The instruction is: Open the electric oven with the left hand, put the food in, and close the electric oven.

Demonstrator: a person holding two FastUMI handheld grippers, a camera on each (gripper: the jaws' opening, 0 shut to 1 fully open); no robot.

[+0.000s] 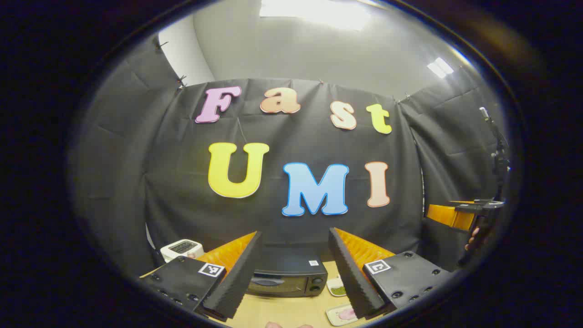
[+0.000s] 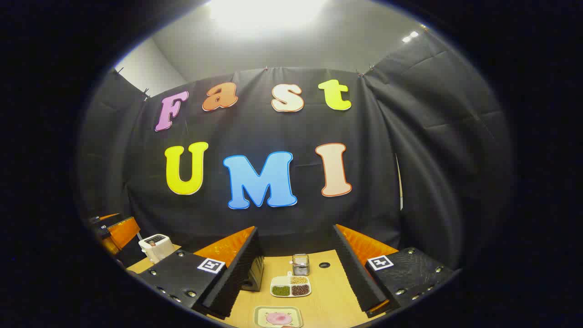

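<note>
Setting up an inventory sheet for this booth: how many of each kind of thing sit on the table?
Electric oven: 1
Toaster: 1
Divided dish of grains: 1
Plate with pink food: 1
Small wire-mesh cup: 1
Total: 5

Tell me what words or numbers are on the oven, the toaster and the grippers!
Oven: white sticker on top, too small to read.
Toaster: nothing readable.
Left hand-held gripper and right hand-held gripper: square black-and-white marker tags, patterns, no words.
</note>
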